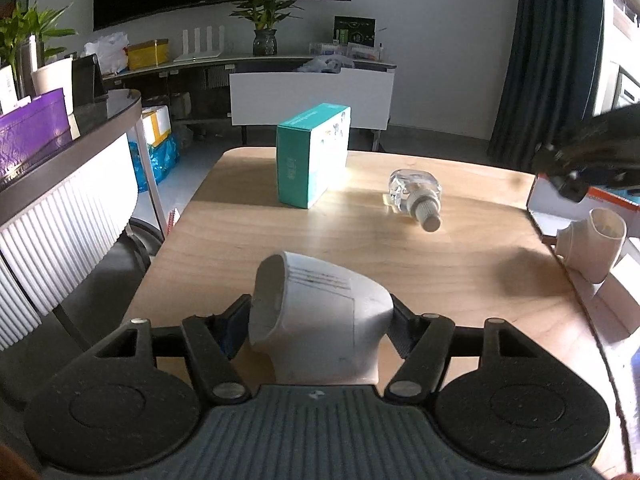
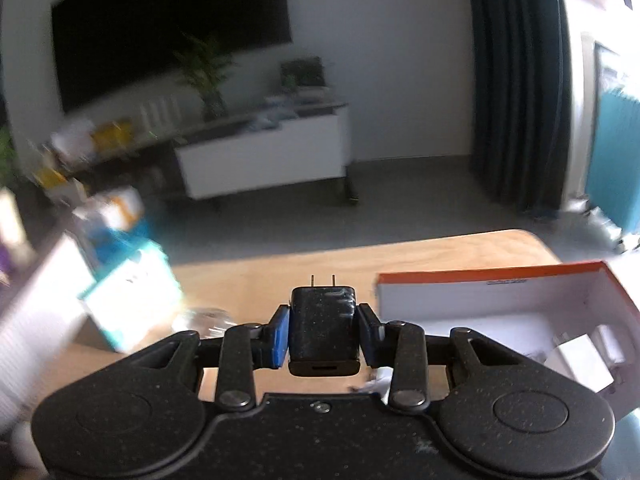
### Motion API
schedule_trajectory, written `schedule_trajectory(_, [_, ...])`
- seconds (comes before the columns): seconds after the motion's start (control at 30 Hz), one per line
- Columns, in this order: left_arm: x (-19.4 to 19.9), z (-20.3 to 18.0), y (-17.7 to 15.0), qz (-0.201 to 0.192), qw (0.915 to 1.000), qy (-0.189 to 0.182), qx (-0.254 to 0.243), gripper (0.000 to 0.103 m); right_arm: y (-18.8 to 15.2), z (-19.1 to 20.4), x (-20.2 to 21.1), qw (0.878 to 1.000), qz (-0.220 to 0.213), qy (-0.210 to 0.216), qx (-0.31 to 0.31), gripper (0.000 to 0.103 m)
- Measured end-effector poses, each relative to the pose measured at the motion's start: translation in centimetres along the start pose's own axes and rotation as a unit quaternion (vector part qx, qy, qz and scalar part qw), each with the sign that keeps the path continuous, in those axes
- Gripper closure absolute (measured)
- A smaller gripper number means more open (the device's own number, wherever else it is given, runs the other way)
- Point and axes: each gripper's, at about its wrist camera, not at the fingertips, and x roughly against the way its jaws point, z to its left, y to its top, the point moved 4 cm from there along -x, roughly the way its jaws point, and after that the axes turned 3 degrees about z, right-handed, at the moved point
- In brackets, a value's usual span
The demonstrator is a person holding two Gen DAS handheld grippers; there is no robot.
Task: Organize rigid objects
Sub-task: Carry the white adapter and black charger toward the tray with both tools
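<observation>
The right gripper (image 2: 323,330) squeezes a black plug (image 2: 323,326), its 2 prongs pointing away. The open box (image 2: 500,294) sits just to its right on the table (image 2: 260,276), so that hand is nearer. The left gripper (image 1: 320,320) squeezes a grey pipe piece (image 1: 316,316) above the table.

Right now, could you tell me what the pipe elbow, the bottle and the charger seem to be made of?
Pipe elbow: matte grey-white plastic, probably PVC; opaque, scuffed with dark marks.
Bottle: clear glass or hard plastic, see-through and glinting; its ribbed neck looks like white plastic.
Charger: black, slightly glossy plastic, with two metal prongs.
</observation>
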Motion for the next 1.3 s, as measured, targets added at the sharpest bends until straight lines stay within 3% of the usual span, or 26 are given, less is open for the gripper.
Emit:
schedule_trajectory(0.27, [1.7, -0.4, 0.4, -0.006, 0.9999, -0.014, 0.003, 0.034, -1.8, 2.6, 5.5, 0.999, 0.010, 0.039, 0.029, 0.060])
schedule_trajectory(0.63, [5.4, -0.6, 0.6, -0.019, 0.9994, -0.026, 0.008, 0.035, -4.4, 3.6, 9.8, 0.997, 0.022, 0.052, 0.044, 0.060])
schedule_trajectory(0.93, [8.8, -2.3, 2.2, -0.042, 0.9985, -0.034, 0.001, 0.035, -3.8, 2.8, 13.3, 0.998, -0.008, 0.041, 0.055, 0.060])
schedule_trajectory(1.3, [10.9, -5.9, 2.5, -0.035, 0.9971, -0.067, -0.011, 0.034, -3.8, -0.7, 17.3, 0.999, -0.027, 0.007, 0.044, 0.060])
